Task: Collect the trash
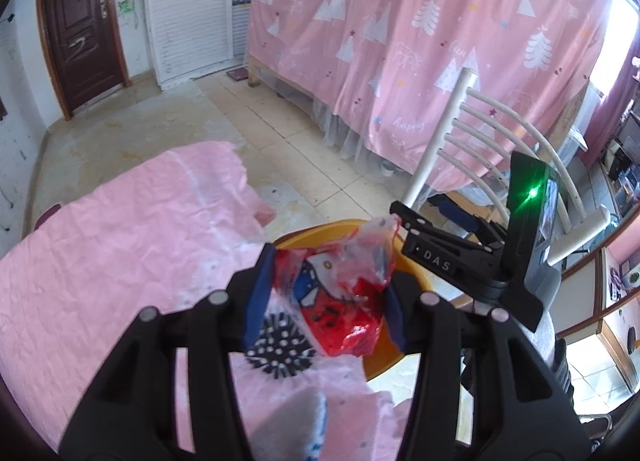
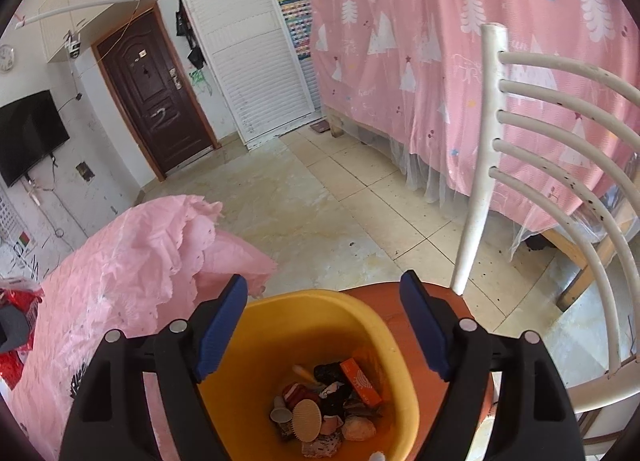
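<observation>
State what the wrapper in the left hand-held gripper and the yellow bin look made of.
Snack wrapper: thin glossy plastic film, crinkled, partly see-through, printed red. Yellow bin: probably moulded plastic, with smooth, evenly coloured walls and a rounded rim.

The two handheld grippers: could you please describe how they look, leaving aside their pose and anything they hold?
Both are matte black plastic frames with round silver pivot pins and flat blue pads lining the fingers. From the left wrist view, the right gripper carries white letters "DAS" and an upright dark block with a green light. The left gripper matches the right. No cables or sleeves are clearly visible.
</observation>
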A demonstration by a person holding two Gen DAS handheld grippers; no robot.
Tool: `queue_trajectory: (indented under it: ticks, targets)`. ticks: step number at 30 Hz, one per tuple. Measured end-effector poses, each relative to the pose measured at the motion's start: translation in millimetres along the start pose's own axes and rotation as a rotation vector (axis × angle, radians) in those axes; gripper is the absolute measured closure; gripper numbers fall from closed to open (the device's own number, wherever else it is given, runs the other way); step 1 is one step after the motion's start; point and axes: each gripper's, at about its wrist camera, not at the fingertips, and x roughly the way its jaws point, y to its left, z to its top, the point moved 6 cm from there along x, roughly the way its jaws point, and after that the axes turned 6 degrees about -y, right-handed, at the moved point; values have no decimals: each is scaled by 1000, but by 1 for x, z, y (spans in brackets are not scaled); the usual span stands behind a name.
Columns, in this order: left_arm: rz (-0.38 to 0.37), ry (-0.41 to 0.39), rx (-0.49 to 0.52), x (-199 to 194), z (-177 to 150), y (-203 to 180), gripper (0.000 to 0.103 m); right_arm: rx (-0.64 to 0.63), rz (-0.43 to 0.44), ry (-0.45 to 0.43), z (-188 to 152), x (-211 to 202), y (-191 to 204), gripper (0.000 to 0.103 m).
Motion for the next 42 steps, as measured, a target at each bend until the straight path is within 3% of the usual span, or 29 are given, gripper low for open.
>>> queue_trajectory:
  ticks: [4, 9, 16, 25, 33, 42]
  targets:
    - [-35, -12, 26, 2, 5, -13, 29, 36, -16, -17, 2, -5, -14, 34]
    - [-32, -17, 52, -1, 2, -18, 29, 76, 9, -34, 5, -14, -16, 32]
    - [-15, -65, 15, -24, 3, 5, 29, 10, 38, -81, 14, -40, 16, 28]
    - [45, -132, -38, -63, -1, 56, 29, -89, 105, -131, 20, -78, 81, 18]
    - [101, -189, -93, -99, -12, 106, 29, -218, 178, -158, 22, -99, 163, 13]
    - [237, -275, -194, -149, -34, 180, 17, -337, 273, -143, 9, -101, 252, 12]
